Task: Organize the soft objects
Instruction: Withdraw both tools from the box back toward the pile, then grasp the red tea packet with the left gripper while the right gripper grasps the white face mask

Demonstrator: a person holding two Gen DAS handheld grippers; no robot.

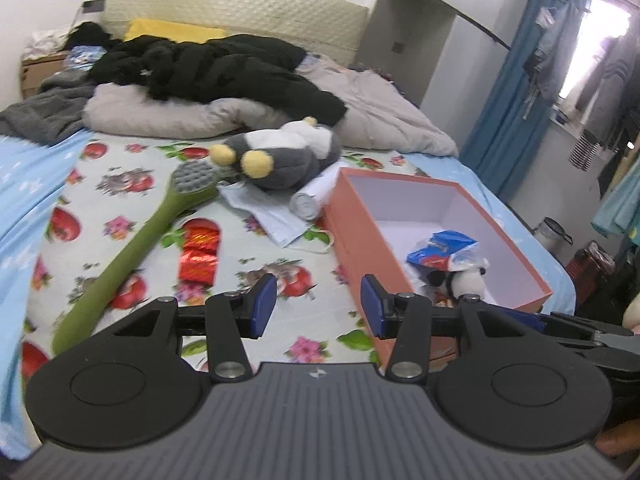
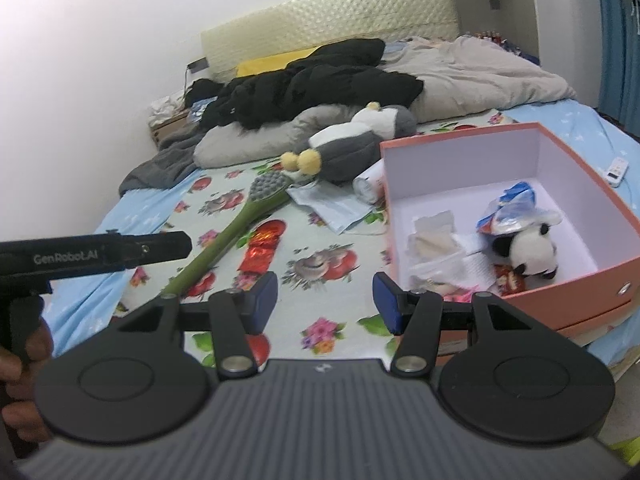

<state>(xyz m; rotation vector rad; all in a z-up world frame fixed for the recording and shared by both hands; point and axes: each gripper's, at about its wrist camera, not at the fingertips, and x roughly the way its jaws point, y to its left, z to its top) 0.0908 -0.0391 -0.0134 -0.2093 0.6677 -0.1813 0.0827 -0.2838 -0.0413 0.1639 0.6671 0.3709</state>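
Soft toys sit in two places: a grey and white plush [image 1: 286, 156] lies on the bed sheet at 12 o'clock from the left gripper [image 1: 318, 306], and a small panda plush [image 2: 528, 250] lies inside the orange box [image 2: 576, 296], at about 1 o'clock from the right gripper [image 2: 325, 304]. Both grippers have their blue-padded fingers spread wide, holding and touching nothing, hovering above the fruit-print sheet [image 1: 120, 184].

At 10 o'clock from the left gripper lies a green long-handled brush [image 1: 132, 248], its grey head just beside the plush's yellow feet. A red foil packet [image 1: 199, 256] rests near the brush handle. A blue face mask [image 1: 276, 220] and a white roll [image 1: 310, 198] lie between the plush and the box, the roll touching the box's far corner. A blue snack wrapper [image 2: 510, 210] lies against the panda in the box.

Farther up the bed are a grey blanket [image 2: 472, 72], black clothing [image 1: 224, 72], a yellow pillow [image 1: 172, 32] and a quilted headboard [image 1: 240, 12]. Blue curtains [image 1: 516, 92] hang at 2 o'clock.
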